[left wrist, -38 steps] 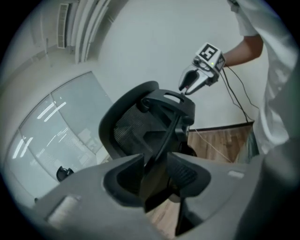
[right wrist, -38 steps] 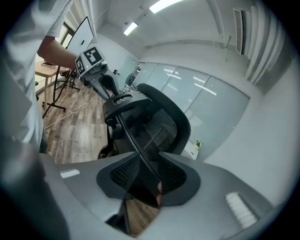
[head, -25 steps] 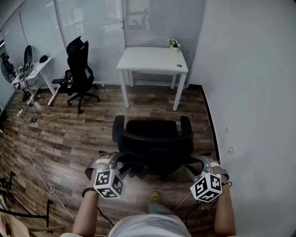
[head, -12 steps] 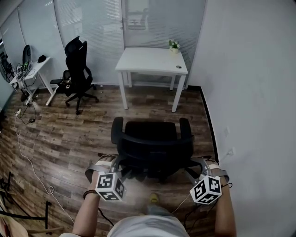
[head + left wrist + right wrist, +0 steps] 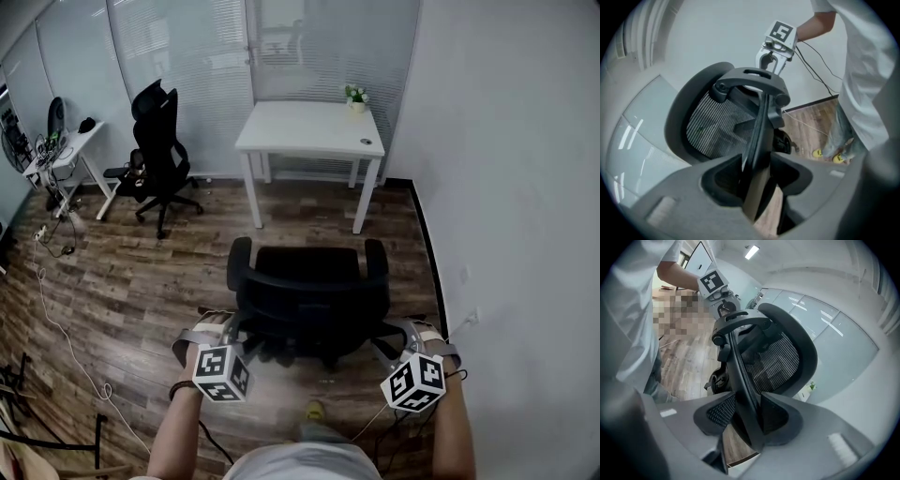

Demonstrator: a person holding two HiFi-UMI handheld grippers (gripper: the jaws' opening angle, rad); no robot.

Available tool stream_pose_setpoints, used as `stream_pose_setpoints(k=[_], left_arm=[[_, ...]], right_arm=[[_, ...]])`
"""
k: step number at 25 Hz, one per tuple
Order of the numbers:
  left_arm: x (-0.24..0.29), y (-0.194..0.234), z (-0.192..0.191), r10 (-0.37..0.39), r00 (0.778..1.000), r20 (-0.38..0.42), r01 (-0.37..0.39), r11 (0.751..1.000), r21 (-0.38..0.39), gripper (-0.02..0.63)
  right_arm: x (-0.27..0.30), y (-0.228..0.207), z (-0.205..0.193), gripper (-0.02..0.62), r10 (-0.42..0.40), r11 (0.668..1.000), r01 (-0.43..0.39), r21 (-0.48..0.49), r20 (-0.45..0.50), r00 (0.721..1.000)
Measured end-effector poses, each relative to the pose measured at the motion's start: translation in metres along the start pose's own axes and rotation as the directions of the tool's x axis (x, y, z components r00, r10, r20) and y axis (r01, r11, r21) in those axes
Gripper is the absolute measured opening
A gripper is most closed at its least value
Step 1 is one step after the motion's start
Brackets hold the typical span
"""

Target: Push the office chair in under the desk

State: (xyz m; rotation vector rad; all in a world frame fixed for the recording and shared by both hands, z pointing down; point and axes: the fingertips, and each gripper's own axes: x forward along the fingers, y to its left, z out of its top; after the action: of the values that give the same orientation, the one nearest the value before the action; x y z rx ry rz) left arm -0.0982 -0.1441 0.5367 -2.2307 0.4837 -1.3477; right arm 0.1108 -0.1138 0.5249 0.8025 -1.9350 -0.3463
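Observation:
The black office chair stands on the wood floor with its back toward me, a short way in front of the white desk. My left gripper is at the left end of the chair's rear back frame, my right gripper at the right end. In the left gripper view the curved frame bar runs between the jaws of the left gripper, which are opening slightly while the pads still touch it. In the right gripper view the right gripper is shut on the same bar.
A second black chair stands at the back left beside a small white table with gear on it. Cables trail over the floor at left. A small plant sits on the desk. The white wall runs close along the right.
The chair and both grippers have edged a little toward the desk. Both grippers stay on the chair's back frame.

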Motion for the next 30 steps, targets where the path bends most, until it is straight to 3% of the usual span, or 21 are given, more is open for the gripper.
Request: stream_pose_setpoints(k=[14, 30], left_arm=[[0.073, 0.094, -0.015, 0.051, 0.996, -0.07, -0.052, 0.998, -0.017, 0.201], [0.135, 0.195, -0.038, 0.089, 0.996, -0.023, -0.088, 0.996, 0.01, 0.209]], right_arm=[[0.071, -0.089, -0.003, 0.161, 0.02, 0.999, -0.017, -0.044, 0.061, 0.998], [0.15, -0.181, 0.008, 0.169, 0.02, 1.0, -0.019, -0.019, 0.063, 0.998]])
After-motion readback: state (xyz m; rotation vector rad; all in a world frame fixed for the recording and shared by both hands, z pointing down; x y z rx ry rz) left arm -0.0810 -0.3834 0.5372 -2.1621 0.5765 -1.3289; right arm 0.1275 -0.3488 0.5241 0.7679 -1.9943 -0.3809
